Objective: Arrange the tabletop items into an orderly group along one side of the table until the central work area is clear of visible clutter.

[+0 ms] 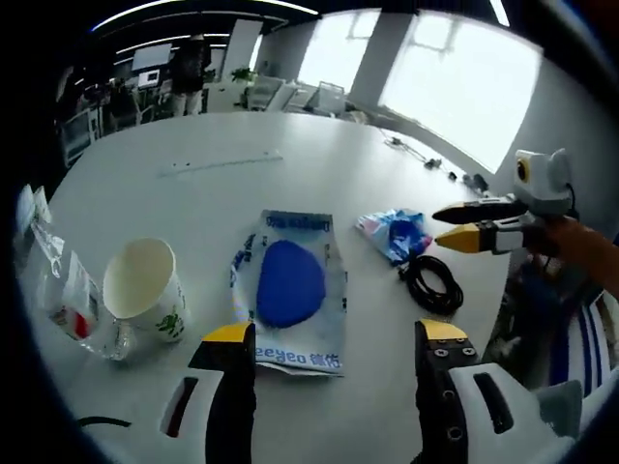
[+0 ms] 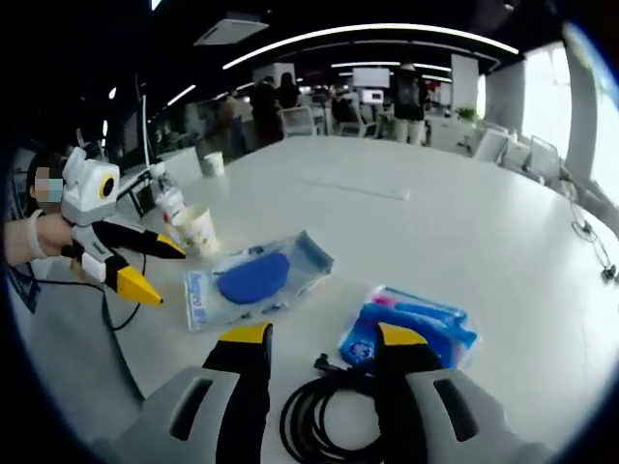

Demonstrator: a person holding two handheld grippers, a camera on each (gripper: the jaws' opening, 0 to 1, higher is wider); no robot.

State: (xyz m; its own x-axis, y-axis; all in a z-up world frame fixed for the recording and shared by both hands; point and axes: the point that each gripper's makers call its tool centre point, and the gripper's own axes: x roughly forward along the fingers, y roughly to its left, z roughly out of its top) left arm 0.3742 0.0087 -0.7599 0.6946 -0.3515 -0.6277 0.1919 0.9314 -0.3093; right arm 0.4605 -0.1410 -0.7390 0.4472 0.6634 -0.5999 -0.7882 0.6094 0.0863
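Where windows glare: white table (image 1: 290, 135) | office desks beyond | people standing

Left gripper view: rides low over the white table (image 1: 290, 145), looking across it toward bright windows; its own jaws rise from the bottom edge. Nearest to it is the clear packet with a blue pad (image 1: 288, 287); paper cup (image 1: 145, 290) alongside.

Right gripper view: looks across the same table toward the darker office interior, apparently from the opposite side.

Shared: packet (image 2: 253, 279), cup (image 2: 196, 229), coiled black cable (image 1: 432, 282) (image 2: 324, 416), blue wrapper (image 1: 395, 233) (image 2: 411, 331).
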